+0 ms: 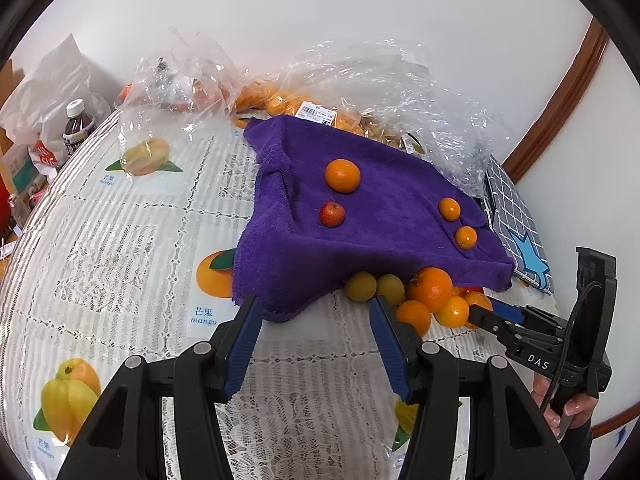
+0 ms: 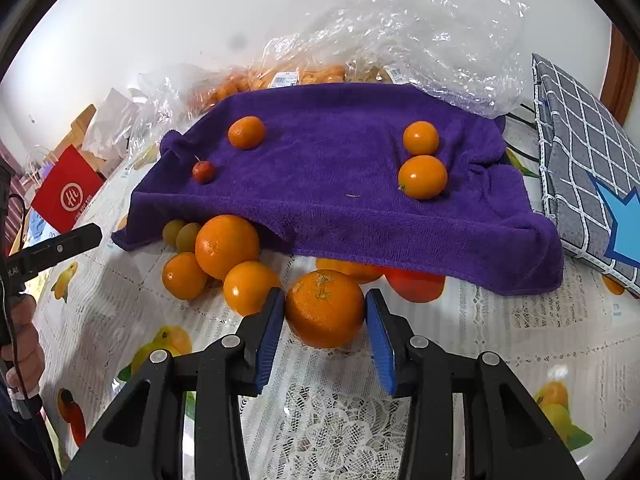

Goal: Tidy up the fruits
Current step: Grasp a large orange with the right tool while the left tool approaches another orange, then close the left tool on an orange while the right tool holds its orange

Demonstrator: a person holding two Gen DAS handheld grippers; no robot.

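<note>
Left gripper (image 1: 314,320): fingers (image 1: 246,332) part-open, holding nothing, bare bench (image 1: 132,240) between them; towel (image 1: 372,208) hem just ahead of the left finger. Beyond the tips, on the towel: one orange (image 1: 342,176), a small red fruit (image 1: 331,213), two small oranges further right. Ahead and right of the right finger, at the towel's edge: two yellow-green fruits (image 1: 361,286), then a heap of oranges.

Right gripper (image 2: 325,312): fingers (image 2: 270,320) narrow, pads against both flanks of a big orange (image 2: 325,309) resting on the bench, apparently gripped. Just left of the left finger: three more oranges (image 2: 227,246) in a cluster, touching. Ahead of the tips: towel draped over further fruit; behind it, plastic bags (image 2: 400,32).

Handling, judged: orange firm, round, moderately heavy, dimpled rind giving fair friction yet prone to roll or squirt out if pinched off-centre. Best taken across the widest girth, as here, stem scar up, with modest squeeze to spare the rind. Small fruit lighter, softer, more easily bruised.
</note>
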